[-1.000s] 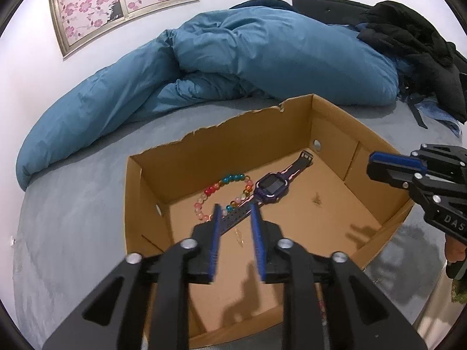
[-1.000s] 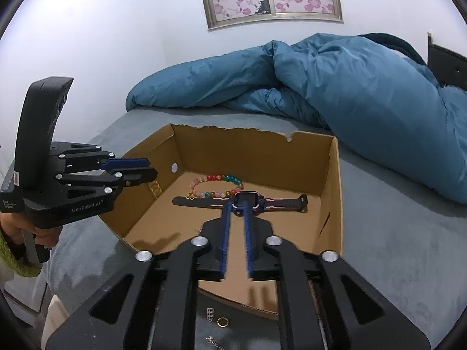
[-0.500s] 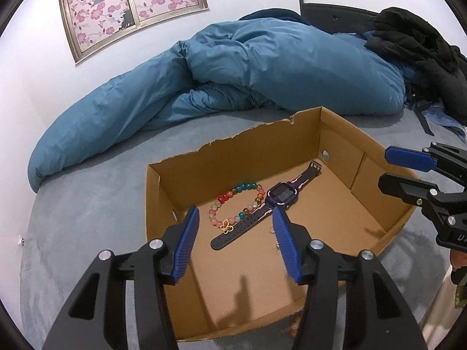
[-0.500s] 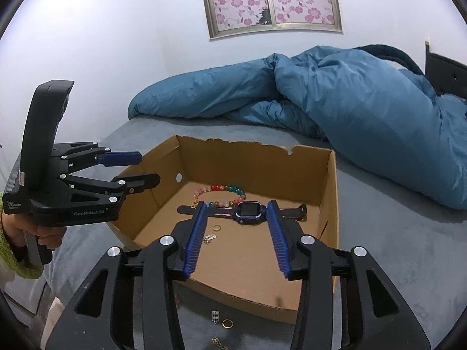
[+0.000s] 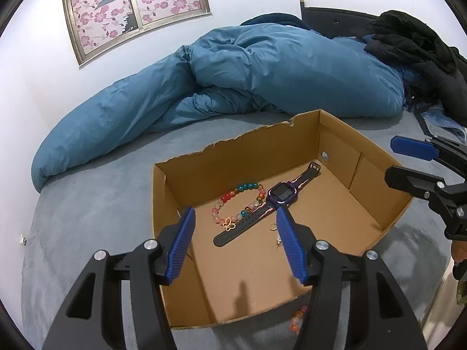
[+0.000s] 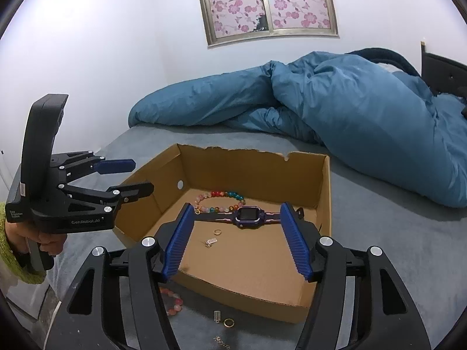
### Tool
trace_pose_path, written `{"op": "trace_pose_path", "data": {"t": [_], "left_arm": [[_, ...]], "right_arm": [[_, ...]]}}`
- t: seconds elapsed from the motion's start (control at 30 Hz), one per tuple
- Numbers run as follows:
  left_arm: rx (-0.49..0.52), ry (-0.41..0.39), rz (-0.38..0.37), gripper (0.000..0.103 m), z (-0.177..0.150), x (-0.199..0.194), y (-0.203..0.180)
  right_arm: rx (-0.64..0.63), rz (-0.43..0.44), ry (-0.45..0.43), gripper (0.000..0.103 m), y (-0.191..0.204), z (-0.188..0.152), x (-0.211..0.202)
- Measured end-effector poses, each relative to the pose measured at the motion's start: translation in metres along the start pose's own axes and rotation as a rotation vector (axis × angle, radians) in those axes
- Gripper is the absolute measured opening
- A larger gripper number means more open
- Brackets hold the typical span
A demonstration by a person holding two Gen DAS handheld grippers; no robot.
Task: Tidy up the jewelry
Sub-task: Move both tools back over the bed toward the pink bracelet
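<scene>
Bedspread beneath us: our right gripper (image 6: 236,237), jaws just opened and empty, hangs above the ring (image 6: 229,323), probably nearer than our open left gripper (image 5: 235,243).

The pink bead bracelet (image 6: 172,303) on the bed is half hidden behind the right hand-held gripper's finger. The small charm (image 6: 210,242) in the cardboard box (image 6: 256,172) is too tiny to identify. The chain (image 6: 221,341) runs off the bottom edge.
</scene>
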State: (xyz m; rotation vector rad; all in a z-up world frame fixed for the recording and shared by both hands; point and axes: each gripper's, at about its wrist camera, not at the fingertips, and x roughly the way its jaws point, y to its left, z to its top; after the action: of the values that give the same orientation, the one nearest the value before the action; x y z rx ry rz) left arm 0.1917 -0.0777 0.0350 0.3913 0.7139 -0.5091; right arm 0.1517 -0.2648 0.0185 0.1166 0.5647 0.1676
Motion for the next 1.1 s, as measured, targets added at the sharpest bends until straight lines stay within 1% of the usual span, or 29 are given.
{"op": "trace_pose_path", "data": {"t": [0.17,0.37,0.6,0.83,1.1], "left_arm": [[-0.004,-0.011,-0.003,0.058,-0.005,-0.009,0.002],[-0.026,-0.038,-0.015,0.059,-0.014,-0.03,0.006],[-0.084,-0.066,-0.048,0.059,-0.036,-0.057,0.012],[-0.128,-0.057,-0.076,0.059,-0.064,-0.073,0.014],[-0.158,-0.049,-0.089,0.059,-0.088,-0.077,0.011]], "right_arm": [[-0.005,0.007,-0.009,0.059,0.002,0.0,-0.005],[-0.008,0.035,-0.03,0.06,0.001,-0.002,-0.017],[-0.021,0.062,-0.034,0.06,-0.003,-0.013,-0.039],[-0.037,0.066,-0.03,0.06,0.0,-0.028,-0.061],[-0.042,0.06,-0.009,0.06,0.002,-0.049,-0.077]]}}
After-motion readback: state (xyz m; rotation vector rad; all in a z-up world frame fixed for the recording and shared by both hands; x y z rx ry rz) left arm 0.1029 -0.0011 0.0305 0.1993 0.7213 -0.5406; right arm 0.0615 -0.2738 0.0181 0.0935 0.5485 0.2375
